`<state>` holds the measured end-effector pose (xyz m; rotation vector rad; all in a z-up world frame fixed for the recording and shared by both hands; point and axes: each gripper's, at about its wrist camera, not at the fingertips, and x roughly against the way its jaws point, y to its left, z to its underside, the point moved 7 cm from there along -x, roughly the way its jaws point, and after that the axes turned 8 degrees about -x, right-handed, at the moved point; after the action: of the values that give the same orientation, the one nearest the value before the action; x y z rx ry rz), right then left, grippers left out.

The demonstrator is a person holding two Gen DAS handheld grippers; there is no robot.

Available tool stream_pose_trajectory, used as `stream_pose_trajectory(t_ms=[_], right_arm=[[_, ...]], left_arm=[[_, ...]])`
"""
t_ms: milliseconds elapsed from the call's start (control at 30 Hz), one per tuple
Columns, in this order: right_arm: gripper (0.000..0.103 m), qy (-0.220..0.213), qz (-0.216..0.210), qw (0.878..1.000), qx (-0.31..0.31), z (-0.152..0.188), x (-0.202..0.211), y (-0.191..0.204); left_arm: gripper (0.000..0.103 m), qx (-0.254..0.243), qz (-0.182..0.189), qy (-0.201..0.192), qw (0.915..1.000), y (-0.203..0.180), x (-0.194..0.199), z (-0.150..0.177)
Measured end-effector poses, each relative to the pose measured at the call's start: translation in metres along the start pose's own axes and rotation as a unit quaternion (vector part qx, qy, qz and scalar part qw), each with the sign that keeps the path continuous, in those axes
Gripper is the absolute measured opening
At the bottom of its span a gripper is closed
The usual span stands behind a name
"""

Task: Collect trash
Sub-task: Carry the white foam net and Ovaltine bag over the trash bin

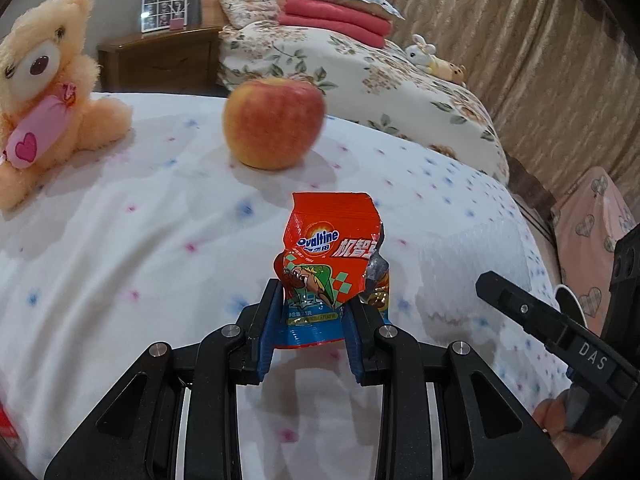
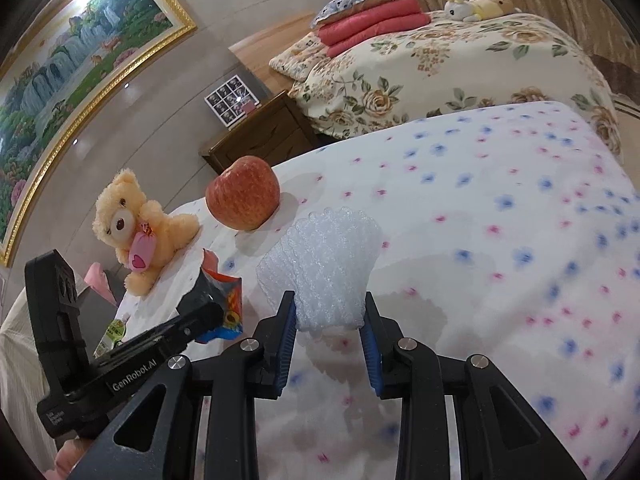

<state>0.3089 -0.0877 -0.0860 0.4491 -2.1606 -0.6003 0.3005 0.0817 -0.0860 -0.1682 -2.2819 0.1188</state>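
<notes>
My left gripper point(image 1: 316, 300) is shut on a torn red Ovaltine snack wrapper point(image 1: 334, 248), which stands up between the blue pads above a white bed cover with pink and blue dots point(image 1: 140, 240). In the right wrist view, my right gripper point(image 2: 330, 306) is shut on a crumpled piece of clear bubble wrap point(image 2: 324, 264), lifted off the same cover point(image 2: 500, 240). The left gripper's body point(image 2: 132, 340) shows at the lower left there, with the wrapper point(image 2: 228, 304) in its tip. The right gripper's arm point(image 1: 560, 332) crosses the lower right of the left wrist view.
A red-yellow apple point(image 1: 274, 122) and a peach teddy bear point(image 1: 44, 92) sit on the dotted cover beyond the grippers. A second bed with a floral quilt point(image 1: 360, 68), folded red blankets point(image 1: 336, 20) and small plush toys point(image 1: 436, 58) lies behind. A wooden nightstand point(image 1: 160, 60) stands between.
</notes>
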Motion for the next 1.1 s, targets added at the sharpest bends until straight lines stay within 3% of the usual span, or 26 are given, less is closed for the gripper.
stream_pose_trajectory(t_ms=[533,1100], right_arm=[[0.031,-0.037,0.015,0.999,-0.027,0.008,0.061,-0.042],[0.031,-0.069,0.031,0.995,-0.068,0.018,0.113,-0.092]], left_arm=[[0.027,-0.064,0.033,0.002,0.9974,-0.086,0.012,0.017],[0.027,-0.103,0.062,0.010,0.9927,-0.150,0.019,0.036]])
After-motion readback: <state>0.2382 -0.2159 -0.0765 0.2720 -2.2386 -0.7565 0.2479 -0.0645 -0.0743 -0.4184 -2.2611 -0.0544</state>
